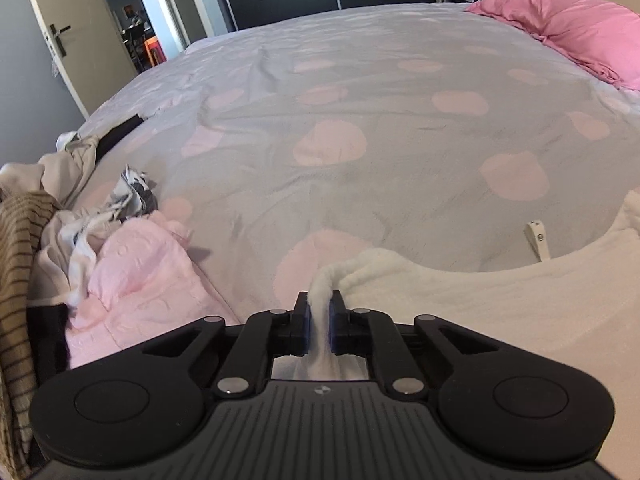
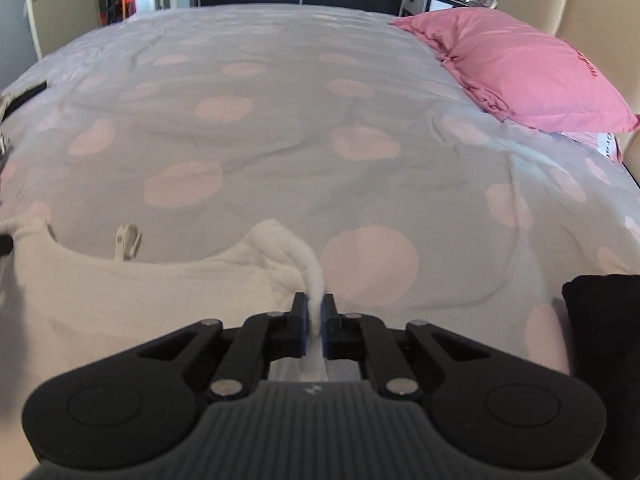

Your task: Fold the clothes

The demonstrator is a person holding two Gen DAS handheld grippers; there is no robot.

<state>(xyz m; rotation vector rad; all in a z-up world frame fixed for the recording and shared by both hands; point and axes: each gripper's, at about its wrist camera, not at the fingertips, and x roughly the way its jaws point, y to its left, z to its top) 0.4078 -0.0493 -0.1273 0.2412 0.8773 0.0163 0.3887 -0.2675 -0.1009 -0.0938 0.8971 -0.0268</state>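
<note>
A: Left wrist view first. What does the left tool [image 1: 319, 314] have?

B: Jaws drawn narrow, clamped on a bunched edge of the white fleece garment [image 1: 480, 300]. Fabric runs up between the blue pads [image 1: 307, 326] and comes out behind them.

A: Where does the garment lie?

B: Spread on the bed [image 1: 360, 100], at the near edge, reaching off to the right of the tool. Its neckline curves open toward the bed's middle, and a white label [image 1: 538, 240] sticks up from that curve.

A: Other items?

B: Left of the tool: a pale pink textured cloth [image 1: 140, 276], then a heap of mixed clothes [image 1: 72, 208] with a brown striped piece [image 1: 20, 280] at the frame edge. A pink pillow [image 1: 580, 28] sits far right at the head of the bed. Cover is grey with pink spots.

A: Right wrist view?

B: Right tool [image 2: 316, 312] likewise narrow, pinching a rolled fold of the same white fleece garment [image 2: 140, 300] between its pads [image 2: 327, 330]. Garment extends left from this tool along the near edge of the bed [image 2: 280, 120]; label [image 2: 127, 242] visible at the neckline.

A: Anything beside it?

B: A black object [image 2: 604, 320] at lower right, kind not identifiable. Pink pillow [image 2: 520, 68] upper right.
</note>
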